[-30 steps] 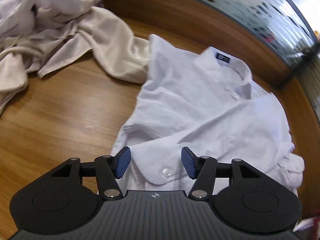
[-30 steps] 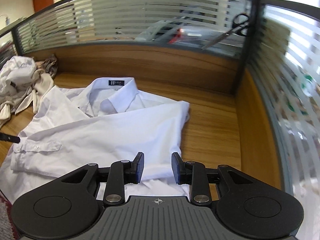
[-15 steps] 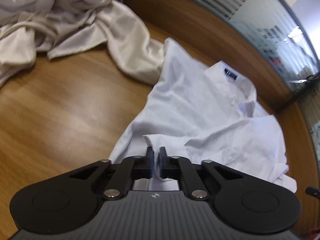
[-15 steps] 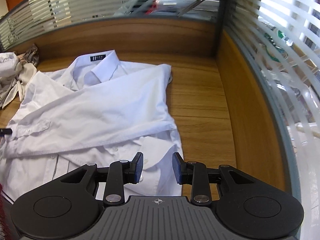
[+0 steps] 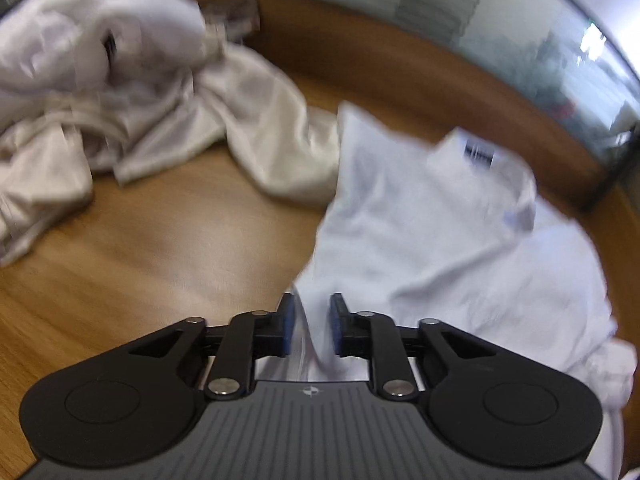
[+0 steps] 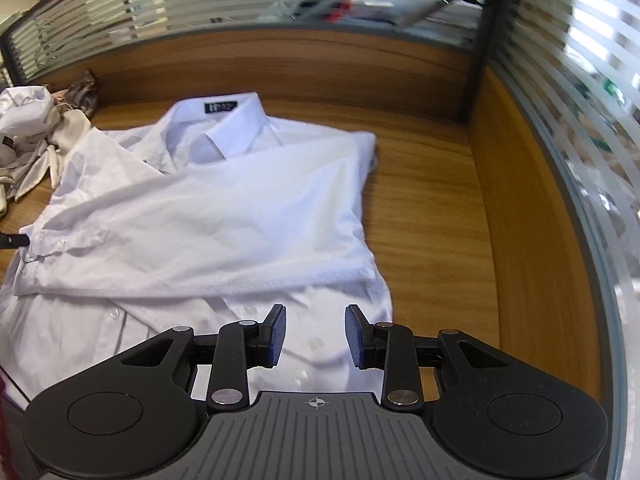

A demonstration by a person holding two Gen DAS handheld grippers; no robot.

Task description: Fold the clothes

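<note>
Left wrist: left tongs (image 5: pixel 311 326), earlier clamped on white shirt (image 5: pixel 432 240), now parted; right tongs (image 6: pixel 316 336) remain apart.

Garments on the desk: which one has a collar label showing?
The white dress shirt, spread flat mid-desk with a dark label inside its collar. The cream and white clothes bunched at the far left show no collar.

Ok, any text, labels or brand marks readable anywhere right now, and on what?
Dark neck label inside the collar of the white shirt: pale lettering, too small and blurred to read.
Same label in the left wrist view: motion-blurred, unreadable.
Small dark tag on the crumpled clothes pile: illegible.
Nothing else carries text.
</note>
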